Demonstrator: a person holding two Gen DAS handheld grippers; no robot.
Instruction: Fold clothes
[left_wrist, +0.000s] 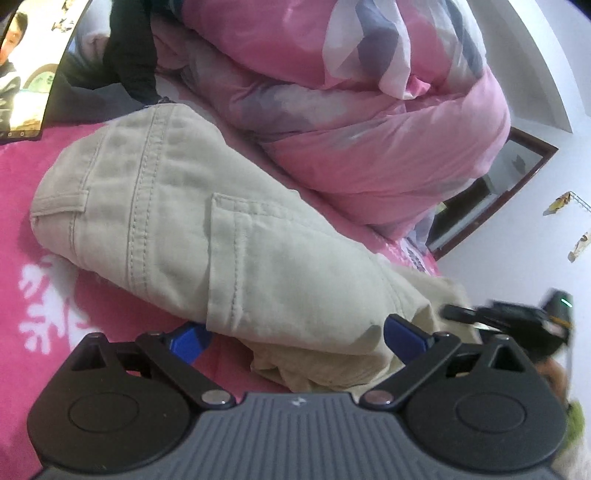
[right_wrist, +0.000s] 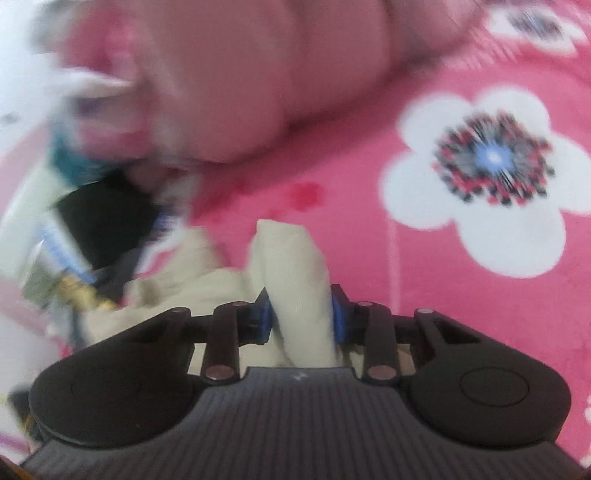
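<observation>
Beige trousers (left_wrist: 192, 221) lie folded on the pink bed sheet (left_wrist: 40, 295), waistband to the left. My left gripper (left_wrist: 295, 339) is open, its blue pads on either side of the bunched trouser fabric at the near edge, gripping nothing. My right gripper (right_wrist: 299, 314) is shut on a fold of the beige trouser fabric (right_wrist: 291, 258) and holds it above the pink flowered sheet (right_wrist: 480, 177). The right gripper also shows at the right edge of the left wrist view (left_wrist: 517, 317). The right wrist view is blurred by motion.
A big pink and purple quilt (left_wrist: 369, 110) is heaped behind the trousers. Dark clothing (left_wrist: 125, 48) lies at the back left. A wooden-framed mirror (left_wrist: 509, 177) stands by the white wall at right.
</observation>
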